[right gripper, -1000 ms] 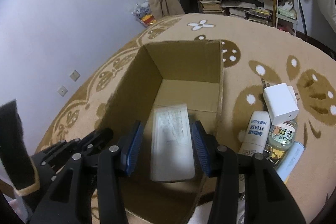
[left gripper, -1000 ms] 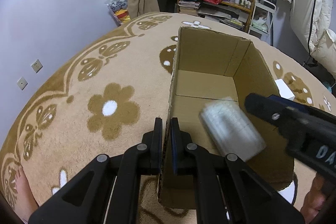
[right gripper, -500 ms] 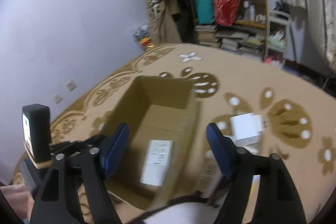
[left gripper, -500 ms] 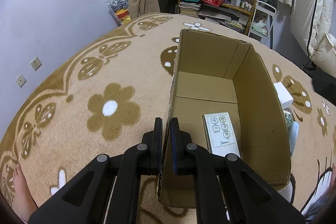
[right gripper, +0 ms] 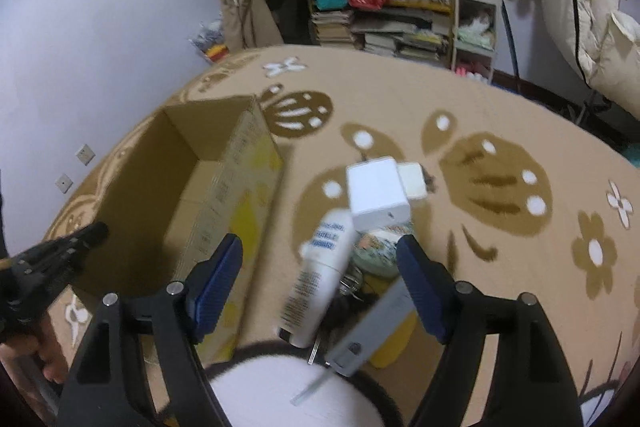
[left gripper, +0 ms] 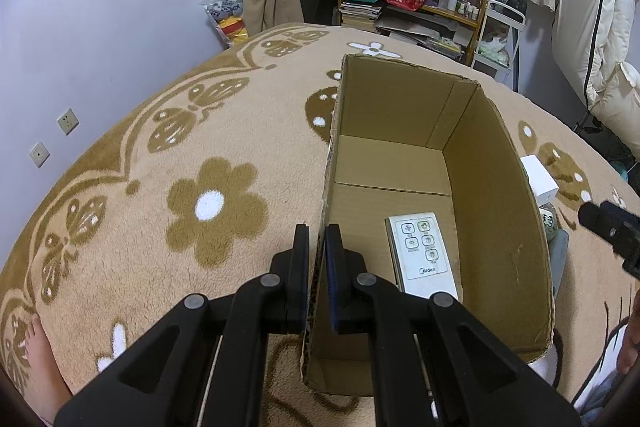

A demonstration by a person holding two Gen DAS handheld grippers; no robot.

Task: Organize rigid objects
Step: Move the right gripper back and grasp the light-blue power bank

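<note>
The left tongs (left gripper: 317,259) are pinching the near left wall of the open brown cardboard box (left gripper: 496,195), one finger inside and one outside the wall, which looks like a steadying hold while the box sits on the tan flower-patterned carpet (left gripper: 160,163). One item is already packed: a flat white remote control with four round buttons (left gripper: 420,253) lies face up on the box floor, toward the near end and close to the middle. The rest of the box floor is bare, so by my reading the sorting is only just begun. The right tongs (right gripper: 320,275) are spread wide and hold nothing; they hang above a cluster of loose things on the carpet just beside the box's outer wall. That cluster includes a white cylindrical tube with blue lettering (right gripper: 320,279), lying tilted, a white cube-shaped charger box (right gripper: 376,193) at its far end, a round container with a colourful printed lid (right gripper: 378,251) partly under them, and a flat grey rectangular case (right gripper: 372,327) nearest the camera. All of these are outside the box, so most of the work remains; the white tube sits roughly between the open fingers and seems the likely next pick.
</note>
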